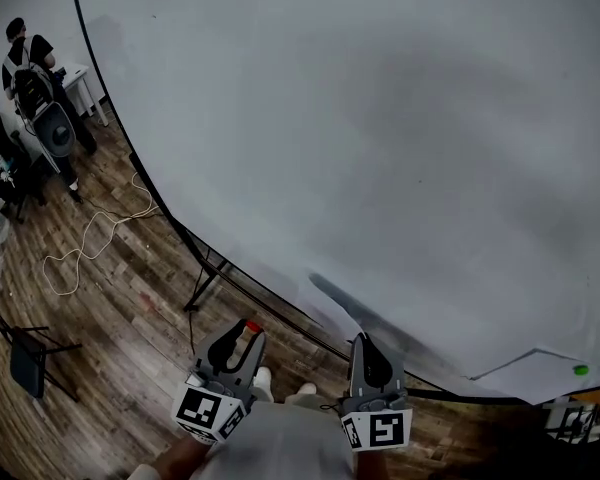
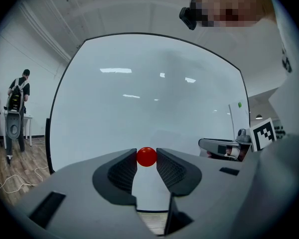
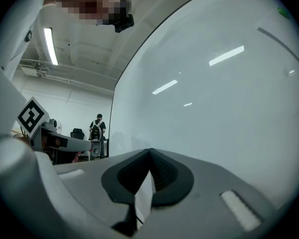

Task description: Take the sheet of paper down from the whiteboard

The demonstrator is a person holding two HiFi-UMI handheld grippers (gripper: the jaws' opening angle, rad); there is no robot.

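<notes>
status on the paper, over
Left gripper shut on red ball. Right gripper jaws together, nothing seen between. Sheet of paper on whiteboard far right, under green magnet, untouched. Nothing blocking.

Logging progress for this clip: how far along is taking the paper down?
Possibly done: one red magnet pulled off, now pinched in the left gripper. In hand: nothing else; the right gripper is shut, empty. Left: the sheet hangs on the whiteboard under a green magnet; remove that, then the sheet.
</notes>
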